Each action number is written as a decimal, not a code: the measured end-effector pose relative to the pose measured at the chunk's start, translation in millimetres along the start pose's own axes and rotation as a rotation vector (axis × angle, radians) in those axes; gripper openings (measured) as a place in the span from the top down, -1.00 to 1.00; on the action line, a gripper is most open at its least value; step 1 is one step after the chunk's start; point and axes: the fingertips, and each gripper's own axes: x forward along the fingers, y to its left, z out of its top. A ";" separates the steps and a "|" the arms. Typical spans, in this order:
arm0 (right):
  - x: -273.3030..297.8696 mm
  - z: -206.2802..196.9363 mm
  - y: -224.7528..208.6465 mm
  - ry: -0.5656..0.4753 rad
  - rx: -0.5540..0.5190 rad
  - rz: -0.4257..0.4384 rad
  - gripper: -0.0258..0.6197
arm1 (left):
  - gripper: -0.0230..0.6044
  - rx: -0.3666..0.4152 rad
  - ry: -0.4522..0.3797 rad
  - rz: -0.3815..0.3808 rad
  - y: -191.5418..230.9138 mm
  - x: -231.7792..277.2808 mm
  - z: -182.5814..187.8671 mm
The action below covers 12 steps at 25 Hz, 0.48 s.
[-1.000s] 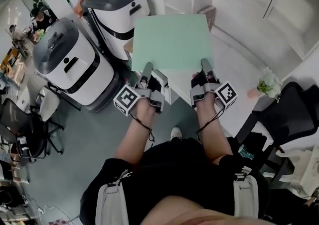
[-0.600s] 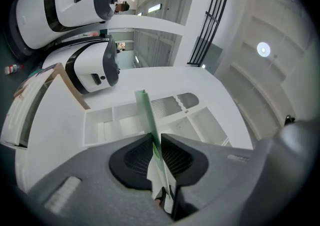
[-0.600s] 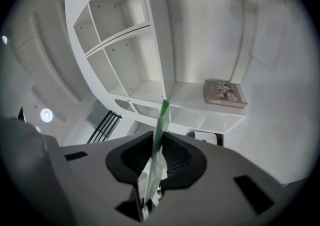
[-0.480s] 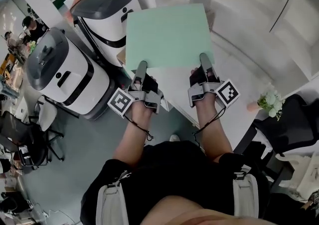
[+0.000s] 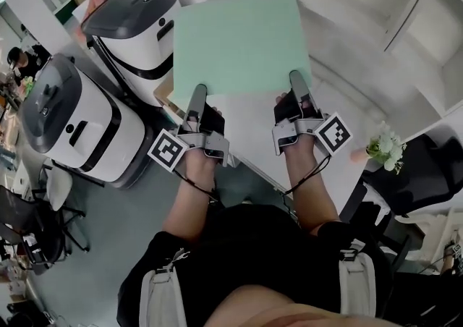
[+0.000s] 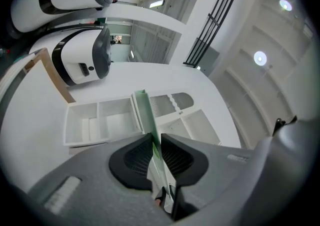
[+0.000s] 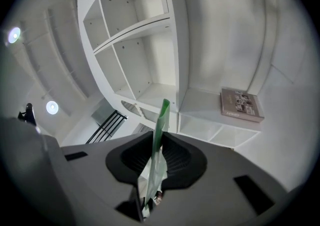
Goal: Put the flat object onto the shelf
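Where the jaws meet, a green sheet (image 5: 242, 43) is pinched by its near edge and held flat. The left gripper (image 5: 197, 94) is clamped on that edge's left part, the right gripper (image 5: 296, 79) on its right. Ahead of the jaws stands a white shelf (image 7: 127, 30), with a book (image 7: 241, 104) lying on a low ledge. Left of the jaws are two white machines (image 5: 137, 29).

Grey-green floor (image 5: 108, 246); white desk (image 5: 340, 116); black office chair (image 5: 427, 170)
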 end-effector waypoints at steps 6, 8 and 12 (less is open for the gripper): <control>10.4 26.7 -0.1 -0.111 -0.056 -0.010 0.74 | 0.77 -0.047 0.097 -0.065 7.6 48.2 -6.1; 16.6 34.5 1.9 -0.145 -0.067 -0.008 0.74 | 0.77 -0.062 0.132 -0.084 7.9 65.1 -5.8; 19.4 49.1 9.3 -0.224 -0.104 -0.009 0.74 | 0.77 -0.094 0.208 -0.124 7.7 93.5 -10.6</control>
